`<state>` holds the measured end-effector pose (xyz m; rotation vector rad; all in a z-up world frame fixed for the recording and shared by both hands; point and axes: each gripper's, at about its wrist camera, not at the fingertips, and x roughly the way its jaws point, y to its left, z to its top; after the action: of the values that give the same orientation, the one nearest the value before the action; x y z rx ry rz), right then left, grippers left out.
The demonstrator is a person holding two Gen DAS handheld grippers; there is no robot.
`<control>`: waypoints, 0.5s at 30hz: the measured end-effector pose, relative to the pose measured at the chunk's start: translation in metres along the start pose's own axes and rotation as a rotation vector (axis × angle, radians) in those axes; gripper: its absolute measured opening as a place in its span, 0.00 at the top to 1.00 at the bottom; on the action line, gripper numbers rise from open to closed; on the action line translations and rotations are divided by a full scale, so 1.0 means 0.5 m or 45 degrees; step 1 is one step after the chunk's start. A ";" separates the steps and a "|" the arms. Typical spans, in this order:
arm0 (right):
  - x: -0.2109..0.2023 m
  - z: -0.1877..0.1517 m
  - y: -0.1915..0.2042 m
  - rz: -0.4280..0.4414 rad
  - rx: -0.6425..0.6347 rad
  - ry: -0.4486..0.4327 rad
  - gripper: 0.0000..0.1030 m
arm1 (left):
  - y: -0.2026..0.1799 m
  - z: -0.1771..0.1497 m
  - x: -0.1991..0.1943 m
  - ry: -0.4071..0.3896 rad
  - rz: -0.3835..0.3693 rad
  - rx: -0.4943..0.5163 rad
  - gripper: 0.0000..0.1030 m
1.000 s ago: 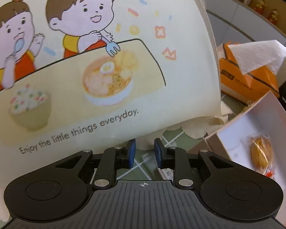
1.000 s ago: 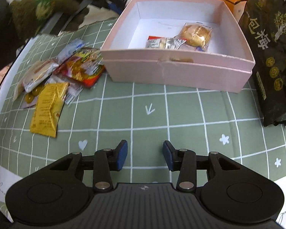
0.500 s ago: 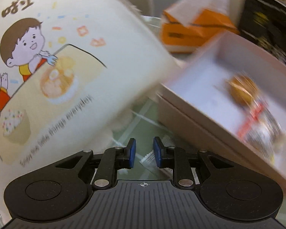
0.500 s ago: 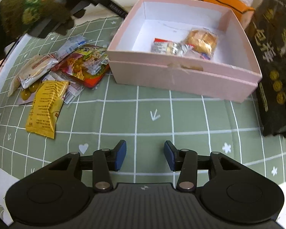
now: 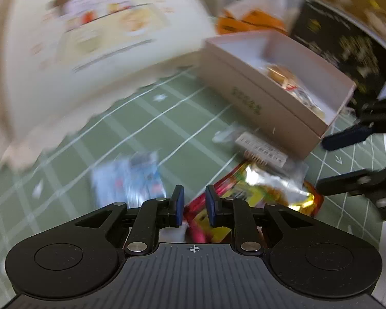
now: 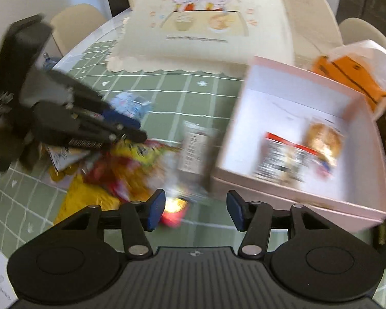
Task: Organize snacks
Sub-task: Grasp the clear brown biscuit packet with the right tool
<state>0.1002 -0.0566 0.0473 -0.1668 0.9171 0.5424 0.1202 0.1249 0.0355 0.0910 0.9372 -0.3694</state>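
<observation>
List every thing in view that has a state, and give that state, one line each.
Pink cardboard box: lidless, upright, two wrapped snacks inside.
Round golden pastry in clear wrapper: sealed, lying in the box.
Red and yellow foil snack packet: sealed, flat on the green mat, outside the box.
Orange tissue box: open, tissue sticking out.
Left gripper: jaws closing, nothing gripped.
Right gripper: jaws opening, empty.
</observation>
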 end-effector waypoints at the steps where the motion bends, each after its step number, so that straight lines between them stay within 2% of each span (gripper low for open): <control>1: 0.012 0.005 0.011 -0.010 0.011 0.001 0.48 | 0.000 -0.006 -0.008 -0.015 0.015 -0.045 0.79; 4: 0.039 0.015 0.046 -0.092 0.043 -0.045 0.48 | 0.006 -0.046 -0.064 -0.063 0.051 -0.207 0.78; 8: 0.068 0.037 0.074 -0.150 0.076 -0.122 0.49 | -0.003 -0.104 -0.151 -0.121 -0.037 -0.381 0.78; 11: 0.096 0.046 0.079 -0.221 0.042 -0.162 0.50 | -0.035 -0.139 -0.182 -0.124 -0.140 -0.423 0.78; 14: 0.107 0.036 0.073 -0.245 0.094 -0.175 0.51 | -0.090 -0.163 -0.187 -0.088 -0.271 -0.399 0.78; 15: 0.109 0.032 0.066 -0.223 0.131 -0.151 0.51 | -0.107 -0.170 -0.184 -0.080 -0.306 -0.387 0.78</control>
<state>0.1209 -0.0021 0.0168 -0.1192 0.8038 0.3388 -0.0132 0.1198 0.0634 -0.3118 0.9343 -0.4440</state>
